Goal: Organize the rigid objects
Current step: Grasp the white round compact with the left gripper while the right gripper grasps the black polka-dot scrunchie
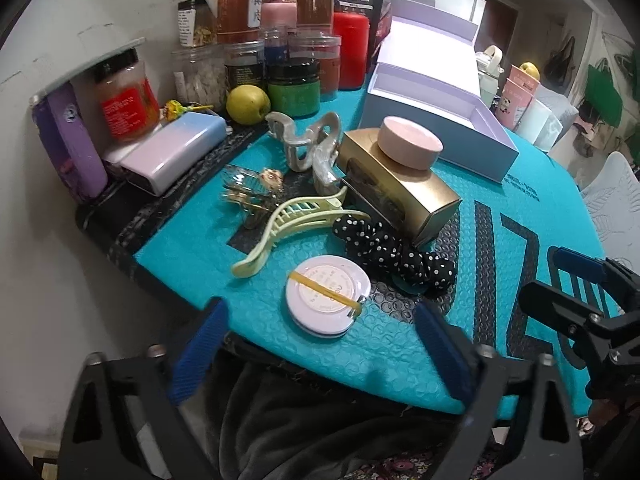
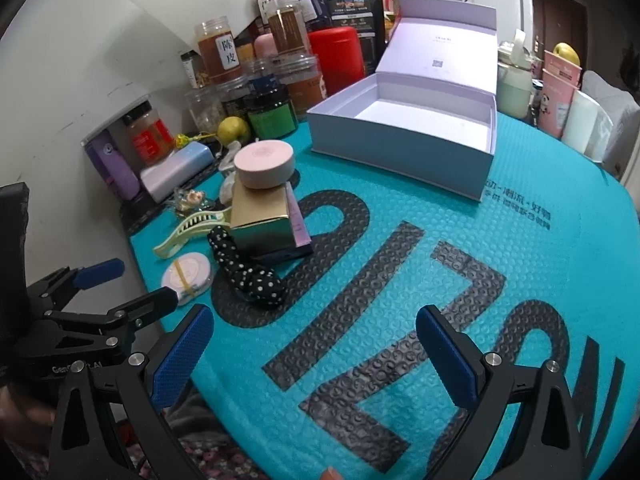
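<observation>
Round white compact point(image 1: 327, 295) just ahead of left gripper point(image 1: 320, 340) – both grippers' jaws wide, empty – right gripper point(image 2: 316, 356)

Teal bubble-wrap mat point(image 2: 400, 240) under open box point(image 2: 400, 148), clips, jars.

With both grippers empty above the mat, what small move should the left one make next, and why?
Probably ease the left gripper down over the round white compact. It lies flat on the teal mat right ahead of the open fingers, apart from the green hair claw. The white box stands open and empty, ready to take it.
</observation>
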A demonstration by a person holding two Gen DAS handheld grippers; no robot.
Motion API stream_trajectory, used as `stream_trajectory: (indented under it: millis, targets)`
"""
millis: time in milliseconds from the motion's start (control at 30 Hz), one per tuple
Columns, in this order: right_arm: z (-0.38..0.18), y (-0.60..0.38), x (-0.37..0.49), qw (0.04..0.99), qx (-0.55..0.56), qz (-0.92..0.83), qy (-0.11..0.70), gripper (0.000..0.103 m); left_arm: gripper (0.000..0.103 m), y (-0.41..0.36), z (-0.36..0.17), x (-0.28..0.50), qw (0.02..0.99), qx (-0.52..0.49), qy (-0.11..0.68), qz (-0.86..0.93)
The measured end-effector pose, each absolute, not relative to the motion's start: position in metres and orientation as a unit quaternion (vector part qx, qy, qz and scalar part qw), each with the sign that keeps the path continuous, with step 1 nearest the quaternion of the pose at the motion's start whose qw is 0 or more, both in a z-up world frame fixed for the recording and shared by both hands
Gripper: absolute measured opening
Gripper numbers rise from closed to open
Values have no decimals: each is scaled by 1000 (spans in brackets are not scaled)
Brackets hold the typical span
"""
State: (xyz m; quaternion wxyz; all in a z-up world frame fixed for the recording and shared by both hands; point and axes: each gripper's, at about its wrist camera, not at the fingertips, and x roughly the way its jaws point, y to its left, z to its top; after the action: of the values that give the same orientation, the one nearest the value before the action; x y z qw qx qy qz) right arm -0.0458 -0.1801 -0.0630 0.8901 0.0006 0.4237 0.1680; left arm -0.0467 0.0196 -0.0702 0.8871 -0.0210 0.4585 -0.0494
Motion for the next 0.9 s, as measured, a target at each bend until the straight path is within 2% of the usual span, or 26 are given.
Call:
stream_trajectory:
  millis: [133, 200, 233, 300, 500, 700, 833, 900]
  targets:
    - [-71, -180, -35, 884, 4, 167, 436, 103, 72, 17, -83, -37, 882, -18, 468, -55]
    - [-74, -181, -30, 881, 7, 167, 442, 103, 70, 17, -88, -32, 880, -28, 470, -65]
    - [-74, -181, -28, 880, 8, 168, 444, 103, 63, 18, -90, -30, 880, -27, 471, -64]
    - [-76, -182, -24, 878, 10, 168, 448, 103, 55, 16, -93, -26, 879, -18, 471, -69]
    - [-81, -174, -14, 872, 6, 179, 455, 103, 55, 6, -96, -20, 882, 36, 463, -80]
    - [-83, -163, -12, 867, 2, 206, 454, 103, 53, 13, -95, -19, 887, 17, 453, -93]
    - [-92, -150, -7, 853, -10, 232, 468, 86, 53, 16, -93, -24, 886, 11, 452, -106]
    - [-96, -145, -3, 847, -16, 241, 473, 80, 53, 17, -94, -25, 886, 6, 451, -107]
